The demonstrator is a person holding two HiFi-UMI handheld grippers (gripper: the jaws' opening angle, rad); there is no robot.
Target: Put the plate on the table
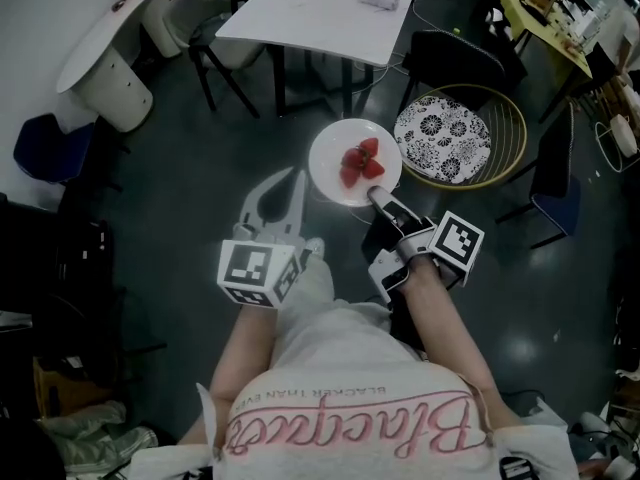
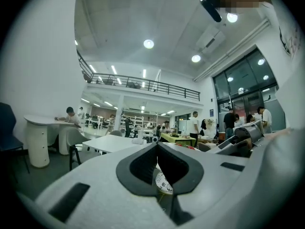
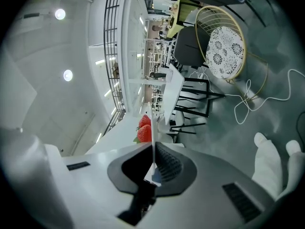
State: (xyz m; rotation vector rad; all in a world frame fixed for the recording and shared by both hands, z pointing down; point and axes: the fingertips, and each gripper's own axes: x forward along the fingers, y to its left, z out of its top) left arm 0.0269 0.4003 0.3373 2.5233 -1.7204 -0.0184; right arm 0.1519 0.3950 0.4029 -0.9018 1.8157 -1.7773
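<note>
A white plate (image 1: 335, 173) with red strawberries (image 1: 361, 162) hangs in the air above the dark floor. My right gripper (image 1: 378, 198) is shut on its near rim. In the right gripper view the plate (image 3: 152, 128) shows edge-on between the jaws, with the strawberries (image 3: 144, 128) on its left face. My left gripper (image 1: 297, 175) is left of the plate, shut and holding nothing. Its jaws meet at the tips in the left gripper view (image 2: 156, 143). The white table (image 1: 310, 13) stands farther ahead, and it also shows as the white table (image 2: 114, 142) in the left gripper view.
A round chair with a gold wire frame (image 1: 515, 133) and a black-and-white patterned cushion (image 1: 443, 136) stands right of the plate. Dark chairs (image 1: 215, 53) stand at the table. A round white table (image 1: 105, 28) is at the far left, a yellow cluttered table (image 1: 545, 13) at the far right.
</note>
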